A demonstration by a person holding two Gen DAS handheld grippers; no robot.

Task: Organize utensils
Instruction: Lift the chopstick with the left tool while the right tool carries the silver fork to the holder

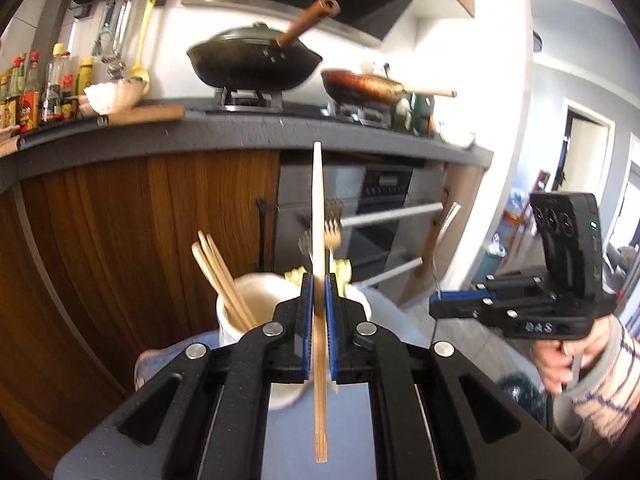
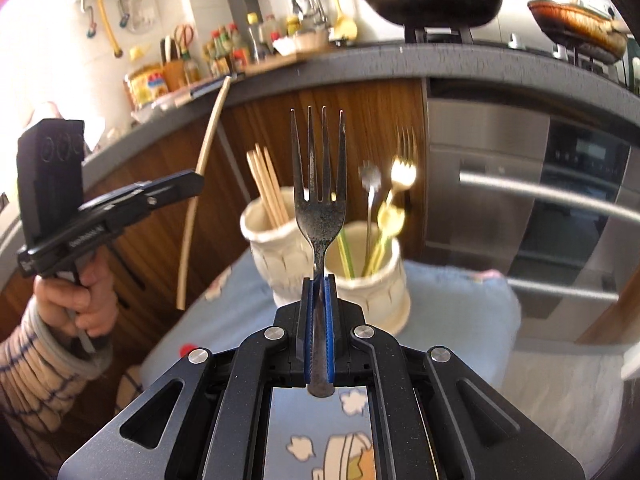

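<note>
Left tool clamped on chopstick, pointing up mid-frame; right tool clamped on fork, tines upward at centre.

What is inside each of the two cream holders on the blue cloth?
The left holder has wooden chopsticks standing in it. The right holder has gold and silver cutlery and a green stick. Their lower ends and the holders' bottoms are hidden by the walls.

Your right gripper is clamped on a dark fork, tines pointing up. Behind it two cream holders stand on a blue cloth: the left holder contains chopsticks, the right holder gold cutlery.
</note>
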